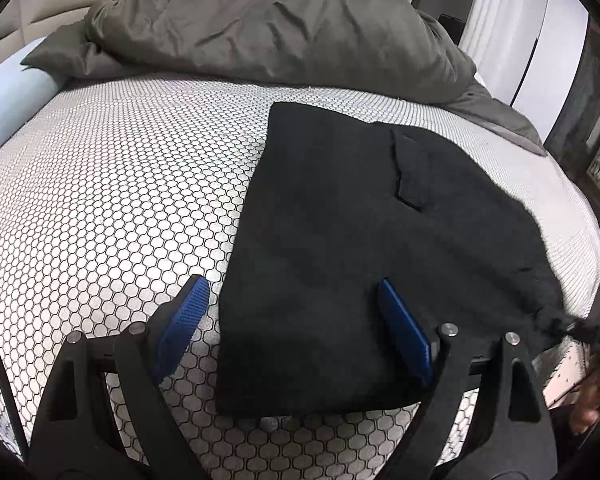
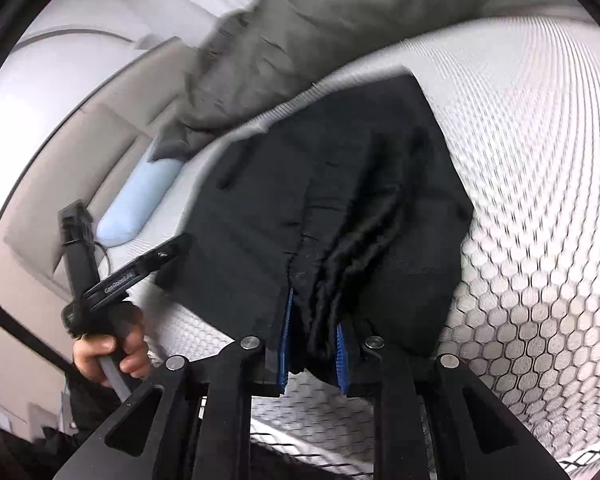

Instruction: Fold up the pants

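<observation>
Black pants (image 1: 360,220) lie folded on honeycomb mattress (image 1: 120,208), grey duvet (image 1: 260,20) at 12 o'clock. Left gripper (image 1: 292,320) jaws apart over the near edge. Right gripper (image 2: 312,344) clamped on bunched fabric.

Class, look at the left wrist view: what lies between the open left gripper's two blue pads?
In the left wrist view, the near left edge of the black pants and some honeycomb-patterned mattress lie between the left gripper pads.
</observation>
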The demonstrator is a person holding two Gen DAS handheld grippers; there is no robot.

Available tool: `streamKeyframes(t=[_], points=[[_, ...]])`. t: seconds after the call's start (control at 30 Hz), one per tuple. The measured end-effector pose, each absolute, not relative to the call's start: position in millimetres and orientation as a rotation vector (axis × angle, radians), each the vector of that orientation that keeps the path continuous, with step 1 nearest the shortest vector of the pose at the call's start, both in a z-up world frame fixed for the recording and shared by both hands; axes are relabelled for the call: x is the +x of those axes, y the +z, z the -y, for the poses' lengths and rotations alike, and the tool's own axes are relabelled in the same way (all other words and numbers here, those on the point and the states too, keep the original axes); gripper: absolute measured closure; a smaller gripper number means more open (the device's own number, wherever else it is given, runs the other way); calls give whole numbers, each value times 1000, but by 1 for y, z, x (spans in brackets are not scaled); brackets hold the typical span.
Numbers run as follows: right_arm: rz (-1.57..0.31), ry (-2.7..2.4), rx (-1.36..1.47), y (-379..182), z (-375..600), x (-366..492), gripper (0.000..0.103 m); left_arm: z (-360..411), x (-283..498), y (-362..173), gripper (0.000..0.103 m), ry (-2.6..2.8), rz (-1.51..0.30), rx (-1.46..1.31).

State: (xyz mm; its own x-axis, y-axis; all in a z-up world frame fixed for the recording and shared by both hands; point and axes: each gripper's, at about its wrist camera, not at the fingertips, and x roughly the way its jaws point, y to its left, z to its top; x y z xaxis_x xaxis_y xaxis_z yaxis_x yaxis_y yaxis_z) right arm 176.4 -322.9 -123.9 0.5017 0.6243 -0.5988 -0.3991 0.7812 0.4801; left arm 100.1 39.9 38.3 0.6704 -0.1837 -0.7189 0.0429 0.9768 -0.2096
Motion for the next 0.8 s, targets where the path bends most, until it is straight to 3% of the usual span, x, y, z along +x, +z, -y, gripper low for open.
streamKeyframes(t=[0.07,0.13,0.3,0.37,0.4,0.5,0.57,0.73,0.8], points=[[-777,629,275,-110,326,168,75,-40,100,40,18,-124,-821,-183],[-653,529,232,-95,333,157,54,-41,97,40,18,-118,-811,-189],[-542,470,38,-74,304,150,54,-25,94,41,17,-130,-790,-135],[-564,537,-38,-78,277,151,66,-20,96,38,16,-128,-789,-98],[-592,558,-104,-85,258,152,78,-21,97,37,15,-131,-792,-93],[-645,526,-282,-107,221,155,82,-28,98,32,8,-147,-819,-103],[-639,463,-351,-115,225,155,91,-38,100,26,5,-160,-850,-122],[-642,525,-188,-107,261,150,90,-53,97,26,4,-170,-850,-153],[-629,570,-143,-99,269,146,81,-56,94,31,4,-179,-836,-172]])
